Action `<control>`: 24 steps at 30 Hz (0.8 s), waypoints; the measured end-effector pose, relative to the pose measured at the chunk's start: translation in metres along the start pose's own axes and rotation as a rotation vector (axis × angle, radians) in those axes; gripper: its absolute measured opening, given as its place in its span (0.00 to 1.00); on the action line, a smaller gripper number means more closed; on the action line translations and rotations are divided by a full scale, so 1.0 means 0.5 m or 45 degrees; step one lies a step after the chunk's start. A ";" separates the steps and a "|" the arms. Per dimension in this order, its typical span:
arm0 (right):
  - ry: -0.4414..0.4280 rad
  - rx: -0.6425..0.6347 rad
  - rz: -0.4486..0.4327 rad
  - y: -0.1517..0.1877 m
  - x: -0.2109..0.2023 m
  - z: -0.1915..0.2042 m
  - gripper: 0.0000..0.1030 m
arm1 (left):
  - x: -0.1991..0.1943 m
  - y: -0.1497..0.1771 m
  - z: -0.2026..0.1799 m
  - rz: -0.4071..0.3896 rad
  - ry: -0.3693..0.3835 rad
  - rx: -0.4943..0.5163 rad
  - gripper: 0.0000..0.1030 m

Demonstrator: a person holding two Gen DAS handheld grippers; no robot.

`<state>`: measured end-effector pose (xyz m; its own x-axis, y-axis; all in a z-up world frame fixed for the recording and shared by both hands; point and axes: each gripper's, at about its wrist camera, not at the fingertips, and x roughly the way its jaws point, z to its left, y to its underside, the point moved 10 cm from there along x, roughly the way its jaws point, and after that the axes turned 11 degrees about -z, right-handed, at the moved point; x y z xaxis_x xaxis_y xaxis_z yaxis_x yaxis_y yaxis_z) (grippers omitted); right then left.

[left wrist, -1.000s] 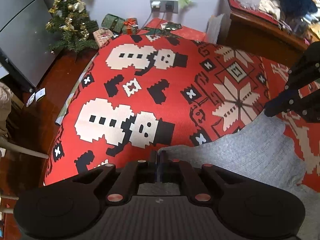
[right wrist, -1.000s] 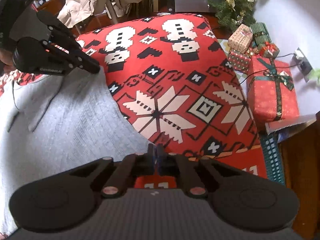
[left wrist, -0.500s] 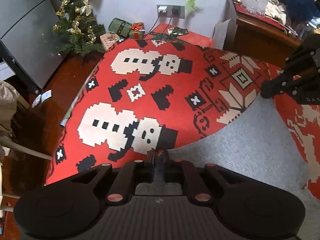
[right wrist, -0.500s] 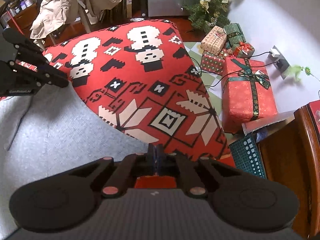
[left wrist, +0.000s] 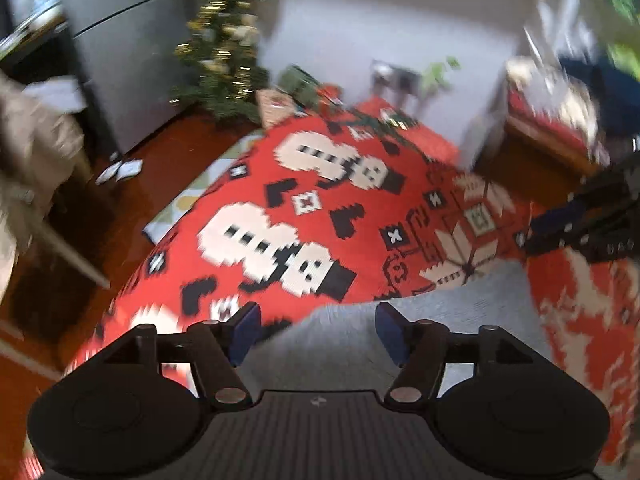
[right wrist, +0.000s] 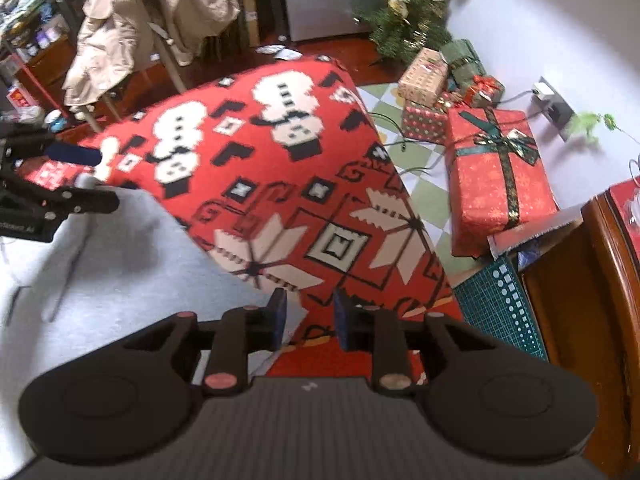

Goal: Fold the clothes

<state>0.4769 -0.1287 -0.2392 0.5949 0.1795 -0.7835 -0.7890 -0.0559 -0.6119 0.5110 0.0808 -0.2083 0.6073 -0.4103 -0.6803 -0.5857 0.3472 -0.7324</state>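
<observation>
Now both claws are spreading, nothing pinched: left gripper (left wrist: 318, 330) and right gripper (right wrist: 308, 318) hover over the grey garment (right wrist: 120, 264) on the cloth (right wrist: 280, 184); blur perhaps hides edges.

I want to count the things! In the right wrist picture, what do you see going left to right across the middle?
Left gripper → grey garment → snowman cloth → checked floor mat → big red present → wooden cabinet.
</observation>
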 end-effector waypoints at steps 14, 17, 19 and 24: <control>-0.239 -0.238 -0.014 -0.090 -0.085 0.297 0.27 | -0.341 0.216 0.117 -0.014 -0.312 -0.330 0.62; -0.311 -0.320 -0.011 -0.101 -0.085 0.393 0.27 | -0.407 0.282 0.153 -0.004 -0.385 -0.406 0.62; -0.363 -0.392 -0.005 -0.103 -0.083 0.463 0.27 | -0.444 0.330 0.176 0.014 -0.441 -0.451 0.62; -0.495 -0.547 0.009 -0.097 -0.069 0.647 0.27 | -0.521 0.440 0.234 0.068 -0.567 -0.552 0.60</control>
<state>0.4449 0.1853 -0.1472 0.4257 0.5211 -0.7398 -0.6110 -0.4375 -0.6598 0.2868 0.3629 -0.1959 0.6819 0.0216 -0.7311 -0.7294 -0.0544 -0.6819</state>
